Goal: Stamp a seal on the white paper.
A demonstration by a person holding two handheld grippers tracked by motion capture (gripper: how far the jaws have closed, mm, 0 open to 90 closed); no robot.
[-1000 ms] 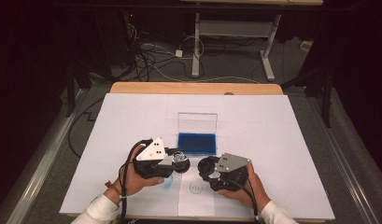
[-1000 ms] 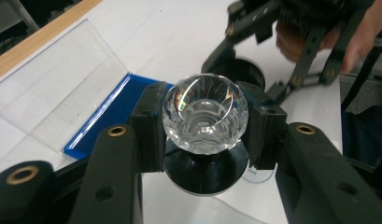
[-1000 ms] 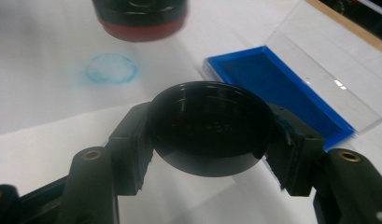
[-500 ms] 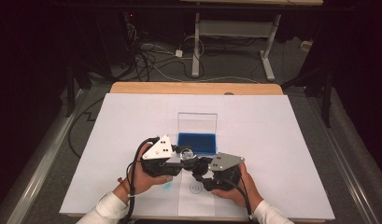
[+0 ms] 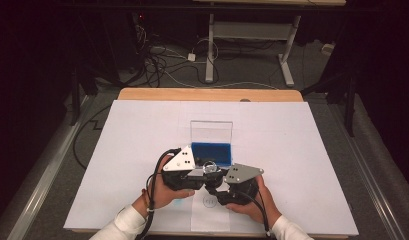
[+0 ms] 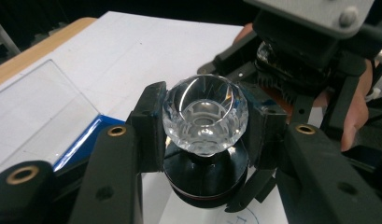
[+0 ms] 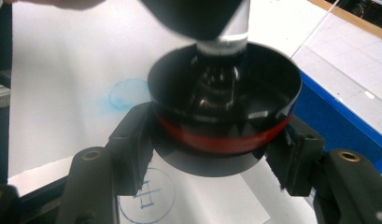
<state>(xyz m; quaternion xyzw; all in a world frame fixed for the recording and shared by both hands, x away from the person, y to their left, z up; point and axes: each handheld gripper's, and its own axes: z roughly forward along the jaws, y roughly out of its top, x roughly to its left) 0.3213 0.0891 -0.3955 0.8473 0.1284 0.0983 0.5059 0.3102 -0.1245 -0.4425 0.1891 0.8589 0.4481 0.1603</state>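
Above the white paper-covered surface [image 5: 302, 150], just in front of the blue-lined box with its clear lid upright [image 5: 211, 150], the left tongs [image 6: 205, 123] clamped the clear faceted glass knob [image 6: 205, 114]. The right tongs [image 7: 221, 140] gripped the black round cap with a red band [image 7: 223, 116] directly beneath the knob.
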